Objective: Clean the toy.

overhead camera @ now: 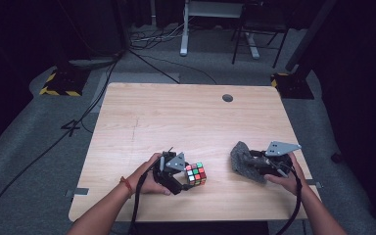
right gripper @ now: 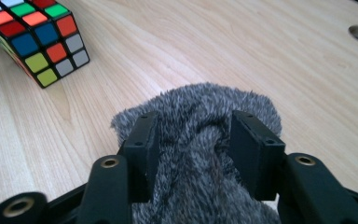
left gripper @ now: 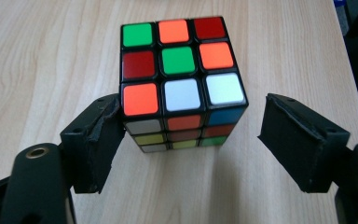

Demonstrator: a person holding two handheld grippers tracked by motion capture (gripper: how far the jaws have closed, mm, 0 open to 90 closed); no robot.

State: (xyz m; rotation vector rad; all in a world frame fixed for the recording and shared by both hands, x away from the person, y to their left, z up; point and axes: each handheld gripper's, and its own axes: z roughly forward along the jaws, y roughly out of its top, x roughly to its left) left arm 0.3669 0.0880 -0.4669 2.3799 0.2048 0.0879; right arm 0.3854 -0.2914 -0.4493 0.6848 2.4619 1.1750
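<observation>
Left: my left gripper is released around the puzzle cube, which rests on the tabletop, likely set down | Right: my right gripper straddles the grey furry cloth, jaws slack, likely letting go.

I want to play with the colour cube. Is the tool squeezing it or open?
Open. In the left gripper view the cube sits on the table with a clear gap beside one pad of the left tool.
</observation>
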